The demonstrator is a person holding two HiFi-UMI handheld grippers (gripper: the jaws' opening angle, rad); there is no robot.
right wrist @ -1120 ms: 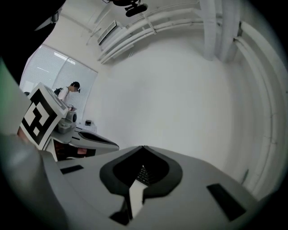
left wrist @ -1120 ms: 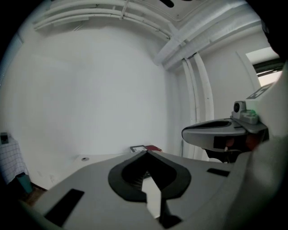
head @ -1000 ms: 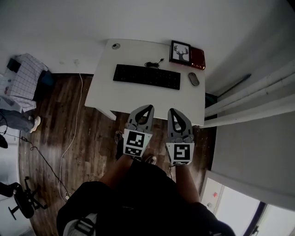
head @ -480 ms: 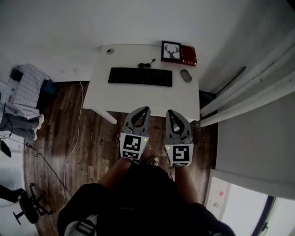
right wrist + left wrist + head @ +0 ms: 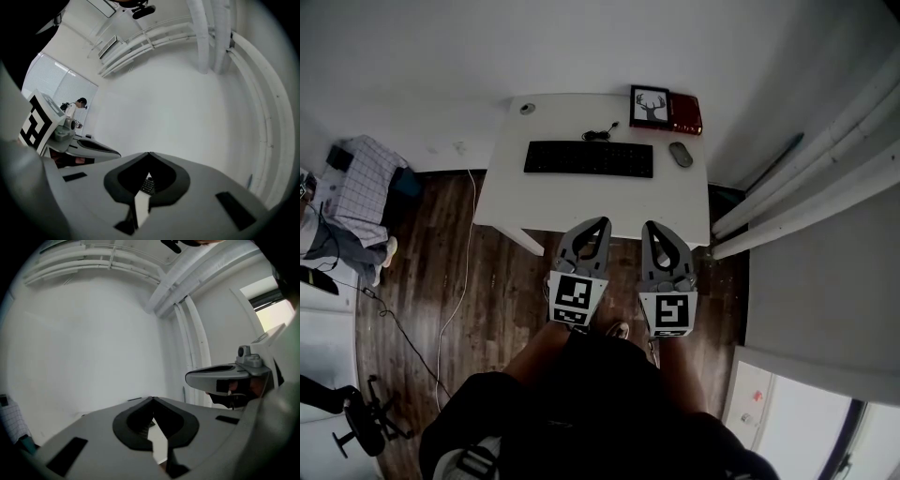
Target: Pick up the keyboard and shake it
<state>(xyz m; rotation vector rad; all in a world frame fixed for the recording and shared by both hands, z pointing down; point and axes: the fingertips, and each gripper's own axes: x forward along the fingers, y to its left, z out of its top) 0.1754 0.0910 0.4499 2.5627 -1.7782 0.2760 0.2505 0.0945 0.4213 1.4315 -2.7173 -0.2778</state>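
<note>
While both grippers hang short of the desk's near edge, neither has hold of anything: the left tongs (image 5: 601, 222) are pressed tight together, no gap, and the right tongs (image 5: 649, 226) likewise, tips meeting, empty. The keyboard (image 5: 589, 158) lies flat on the desk (image 5: 502, 202), long side toward the person, well apart from both tongs.

That fits a keyboard waiting to be lifted or one set back after its shake; can't tell which. As for handling, I'd judge it long, thin and stiff, so a grip at one end only would let it twist. Better one pair of tongs per short end, pads on the rim, not the keys, kept level, w/ short shakes.

Left to right:
- Small grey round disc (image 5: 527, 108) at the far-left corner.
- Keyboard is a matte black slab w/ low keys.
- Thin black cable (image 5: 600, 133) is bunched just beyond it; whether it's plugged in, can't say.
- Deer picture (image 5: 650, 105) sits in a dark square frame.
- Mouse (image 5: 680, 154) is a smooth grey oval.
- Glossy red boxy thing (image 5: 688, 114) sits far right.

Desk is a smooth plain white top; floor (image 5: 487, 291) is dark wood planks.
</note>
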